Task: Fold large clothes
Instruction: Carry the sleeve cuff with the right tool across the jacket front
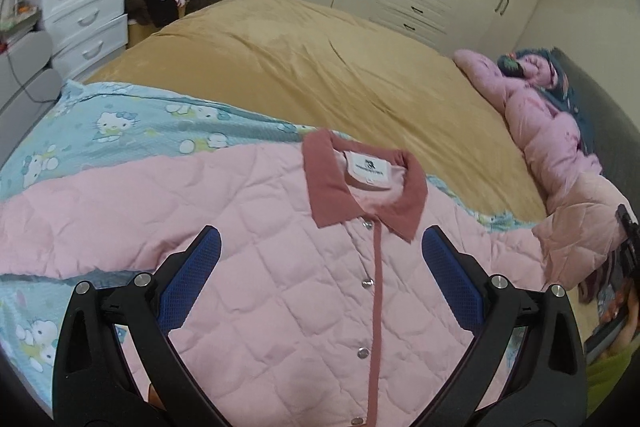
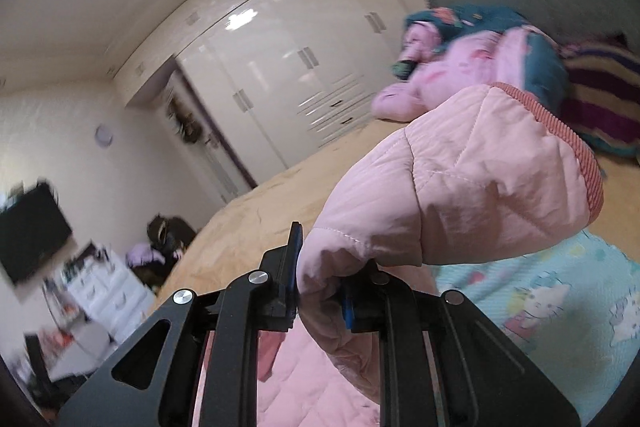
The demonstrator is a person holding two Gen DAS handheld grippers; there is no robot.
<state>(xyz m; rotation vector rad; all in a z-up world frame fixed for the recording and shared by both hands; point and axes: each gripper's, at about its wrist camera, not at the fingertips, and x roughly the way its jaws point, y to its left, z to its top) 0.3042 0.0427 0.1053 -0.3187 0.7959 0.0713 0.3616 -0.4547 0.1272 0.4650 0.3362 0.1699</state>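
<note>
While seemingly pinched, sleeve (image 2: 460,179) between fingers (image 2: 294,255).

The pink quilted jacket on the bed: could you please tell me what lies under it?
The pink quilted jacket lies on a blue cartoon-print sheet, which covers part of the tan bedspread. Whatever sits directly beneath its body is hidden.

A bed (image 1: 280,67) under a tan cover is carrying a blue cartoon-cat sheet (image 1: 132,123), a quilted pink jacket (image 1: 248,227) and a bundled pink coat (image 1: 552,131).
</note>
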